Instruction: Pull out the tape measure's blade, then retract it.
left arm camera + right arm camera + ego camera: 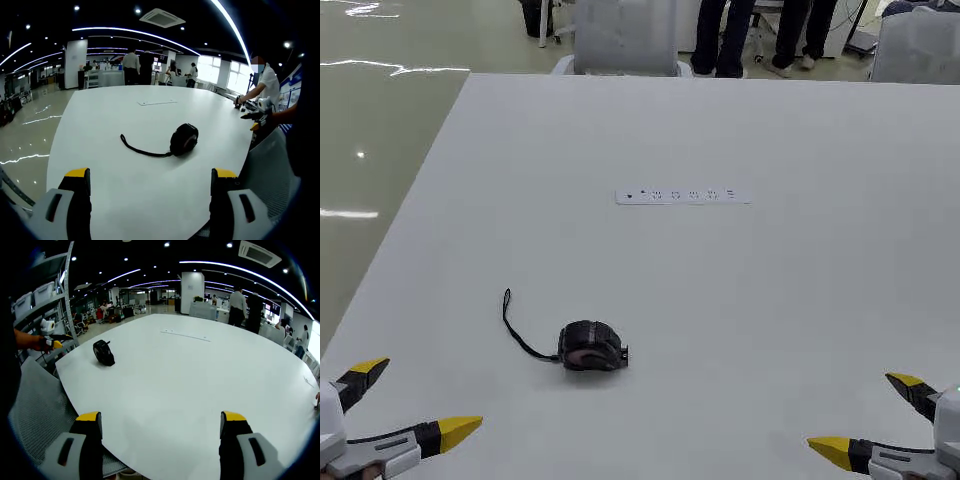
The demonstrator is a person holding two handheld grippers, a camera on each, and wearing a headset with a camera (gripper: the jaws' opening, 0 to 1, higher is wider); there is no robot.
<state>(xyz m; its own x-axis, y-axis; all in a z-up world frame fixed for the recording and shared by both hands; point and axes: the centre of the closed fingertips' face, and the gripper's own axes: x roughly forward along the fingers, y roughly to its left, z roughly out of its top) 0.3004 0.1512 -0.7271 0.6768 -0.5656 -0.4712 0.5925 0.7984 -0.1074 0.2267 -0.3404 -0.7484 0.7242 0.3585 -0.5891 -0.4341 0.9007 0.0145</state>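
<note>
Left gripper (413, 400) jaws spread wide at near left, right gripper (868, 415) equally wide at near right, black tape measure (592, 346) lying untouched on white table (770, 300), nearer the left gripper, power strip (682, 195) farther back.

Large open-plan lab or workshop hall, office-like in finish. Head view: broad white worktable (800, 300) across the centre with a white power strip (683, 195) on its top; glossy pale floor (380, 100) at upper left mirrors the lamps. Left gripper view: long curved ceiling light strips (130, 31) along the top, air-conditioning cassette (162, 17) top centre, standing people (132, 62) among further benches, bright windows (235, 75) at right. Right gripper view: rack of storage bins (42, 292) upper left, white column (192, 287) upper centre.
</note>
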